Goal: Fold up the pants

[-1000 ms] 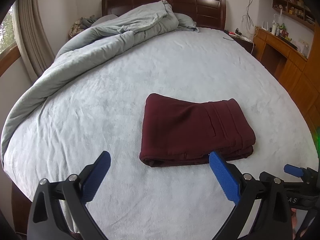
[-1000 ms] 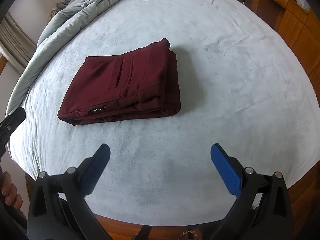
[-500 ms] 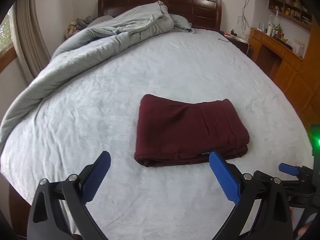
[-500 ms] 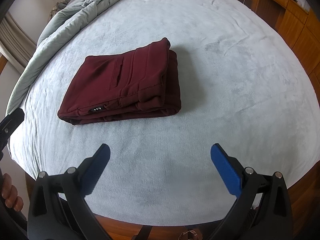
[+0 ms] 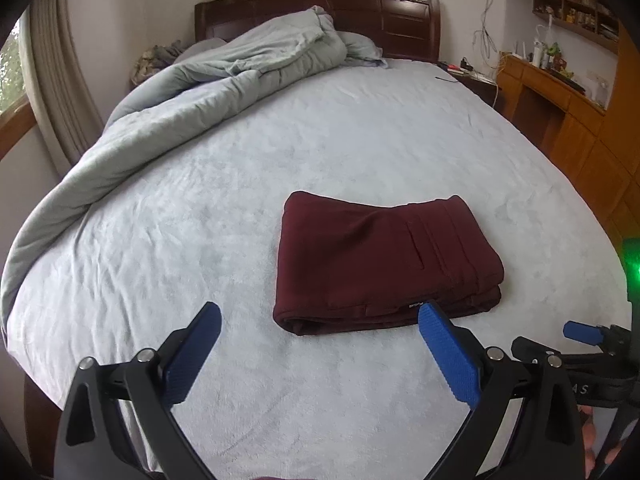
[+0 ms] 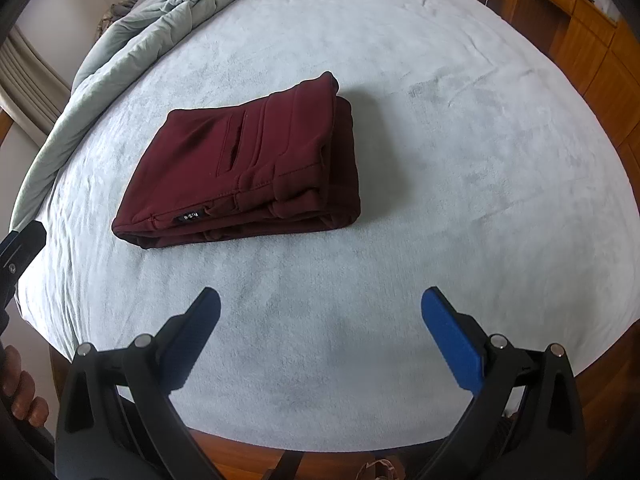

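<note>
Pants [image 5: 384,260] folded flat, long axis left-right, waistband right.

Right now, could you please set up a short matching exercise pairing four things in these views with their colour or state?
Things:
1. pants
2. duvet
3. left gripper
4. headboard

Descriptions:
A. grey, rumpled, pushed to one side of the bed
B. dark brown wood, by the wall
C. maroon, folded into a flat stack on the sheet
D. open, empty, blue pads

Pairs: 1-C, 2-A, 3-D, 4-B
</note>
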`<state>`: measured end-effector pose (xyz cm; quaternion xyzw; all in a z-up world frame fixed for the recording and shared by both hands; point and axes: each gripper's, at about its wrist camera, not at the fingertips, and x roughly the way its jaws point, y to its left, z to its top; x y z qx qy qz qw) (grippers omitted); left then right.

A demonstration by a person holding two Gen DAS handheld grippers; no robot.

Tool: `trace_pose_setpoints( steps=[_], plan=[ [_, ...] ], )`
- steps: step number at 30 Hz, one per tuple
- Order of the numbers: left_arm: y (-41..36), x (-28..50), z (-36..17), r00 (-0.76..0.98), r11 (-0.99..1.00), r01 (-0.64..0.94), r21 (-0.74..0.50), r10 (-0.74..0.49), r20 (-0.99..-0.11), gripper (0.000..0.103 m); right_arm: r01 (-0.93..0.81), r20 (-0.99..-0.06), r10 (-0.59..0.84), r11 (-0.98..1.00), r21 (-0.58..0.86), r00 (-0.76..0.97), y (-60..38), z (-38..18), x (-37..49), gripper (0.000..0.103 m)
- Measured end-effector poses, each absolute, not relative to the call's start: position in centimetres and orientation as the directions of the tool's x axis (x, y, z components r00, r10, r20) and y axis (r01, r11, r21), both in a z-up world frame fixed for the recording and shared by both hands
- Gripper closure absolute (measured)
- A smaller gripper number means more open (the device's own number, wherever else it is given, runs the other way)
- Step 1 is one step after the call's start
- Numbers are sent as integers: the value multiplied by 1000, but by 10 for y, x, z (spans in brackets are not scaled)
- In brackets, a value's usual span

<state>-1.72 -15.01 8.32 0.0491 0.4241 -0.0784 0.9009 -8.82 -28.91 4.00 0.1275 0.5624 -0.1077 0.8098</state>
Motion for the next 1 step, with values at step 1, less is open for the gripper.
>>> trace_pose_setpoints(
  steps=[1],
  plan=[
    [-150, -17, 83, 628, 983, 181, 21, -100, -772, 4, 318, -939, -32, 944, 84, 343, -289, 40, -88, 3]
  ],
)
